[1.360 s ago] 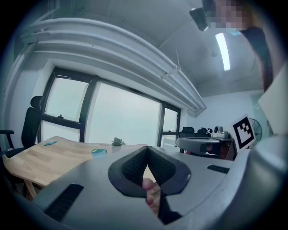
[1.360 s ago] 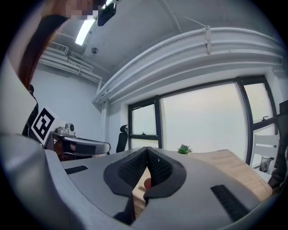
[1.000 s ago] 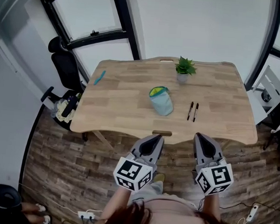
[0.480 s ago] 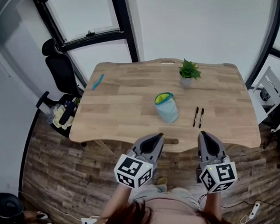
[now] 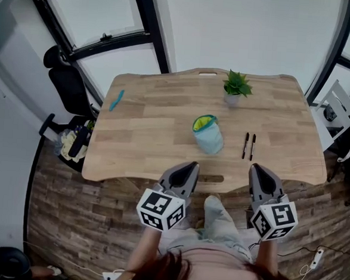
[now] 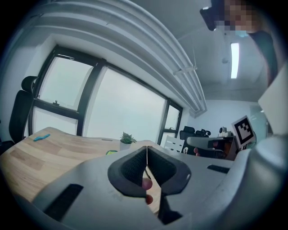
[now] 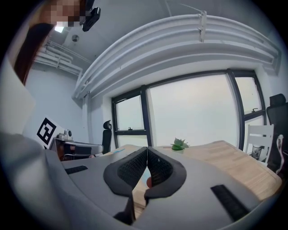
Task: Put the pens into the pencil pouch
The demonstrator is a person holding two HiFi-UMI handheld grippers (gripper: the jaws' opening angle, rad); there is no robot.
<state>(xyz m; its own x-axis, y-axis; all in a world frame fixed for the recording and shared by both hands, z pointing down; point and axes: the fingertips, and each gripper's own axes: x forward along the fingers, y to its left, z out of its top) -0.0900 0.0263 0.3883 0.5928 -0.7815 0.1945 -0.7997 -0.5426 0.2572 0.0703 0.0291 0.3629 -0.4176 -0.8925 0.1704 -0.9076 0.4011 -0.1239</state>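
From the head view, your two pens (image 5: 248, 146) lie side by side on the table (image 5: 151, 135), parallel and close together, right of the middle. Their long axes run from the near edge toward the far edge. The pencil pouch (image 5: 209, 134) lies just to their left, apart from them. Its green-rimmed mouth faces the far side and its blue body points back toward you. A small potted plant (image 5: 236, 87) stands beyond the pouch near the far edge, and a teal item (image 5: 116, 100) lies well off to the left. Your left gripper (image 5: 190, 165) and right gripper (image 5: 258, 169) hover just short of the near edge, both pointing toward the table, with the pens a little beyond the right one.

In the left gripper view, the left gripper (image 6: 146, 155) has its fingers pressed together with nothing between them. Past them you can see the table (image 6: 54, 152), the plant (image 6: 127, 138) and a sliver of the pouch's green rim (image 6: 111, 152).

In the right gripper view, the right gripper (image 7: 147, 153) has its fingers closed tip to tip and empty too. The plant (image 7: 179, 144) stands ahead on the table (image 7: 229, 157).
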